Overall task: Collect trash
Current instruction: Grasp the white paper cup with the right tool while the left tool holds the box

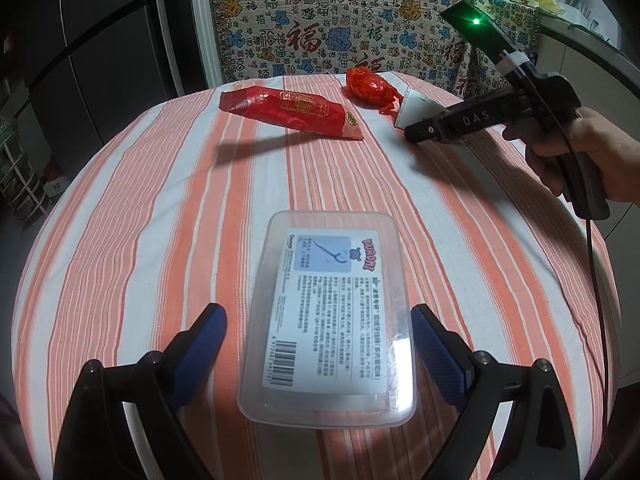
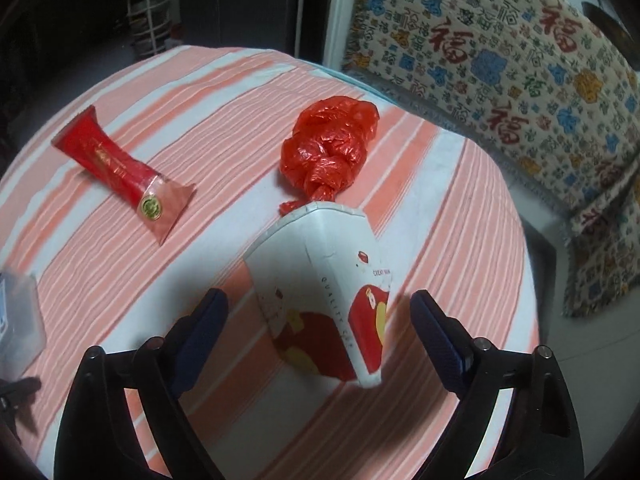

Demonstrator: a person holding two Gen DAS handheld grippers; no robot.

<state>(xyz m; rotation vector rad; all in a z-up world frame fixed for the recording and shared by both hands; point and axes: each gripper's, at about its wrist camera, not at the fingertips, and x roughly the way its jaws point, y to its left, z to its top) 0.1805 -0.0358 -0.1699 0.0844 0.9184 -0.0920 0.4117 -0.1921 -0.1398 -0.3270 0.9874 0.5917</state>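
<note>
Trash, a squashed white-and-red paper cup (image 2: 324, 292), clear plastic box (image 1: 328, 316), red wrapper (image 1: 288, 114) and knotted red bag (image 2: 328, 152) beside the cup, all waits; both grippers (image 1: 319, 344) (image 2: 319, 340) gape wide, holding nothing.

Red wrapper (image 1: 290, 114), red bag (image 2: 326, 152) — orange-white striped cloth (image 1: 160, 208).

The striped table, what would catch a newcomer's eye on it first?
Probably the knotted red plastic bag toward the far side, with a crushed paper cup lying just in front of it between the open right gripper fingers. A clear plastic box lies between the open left gripper fingers.
</note>
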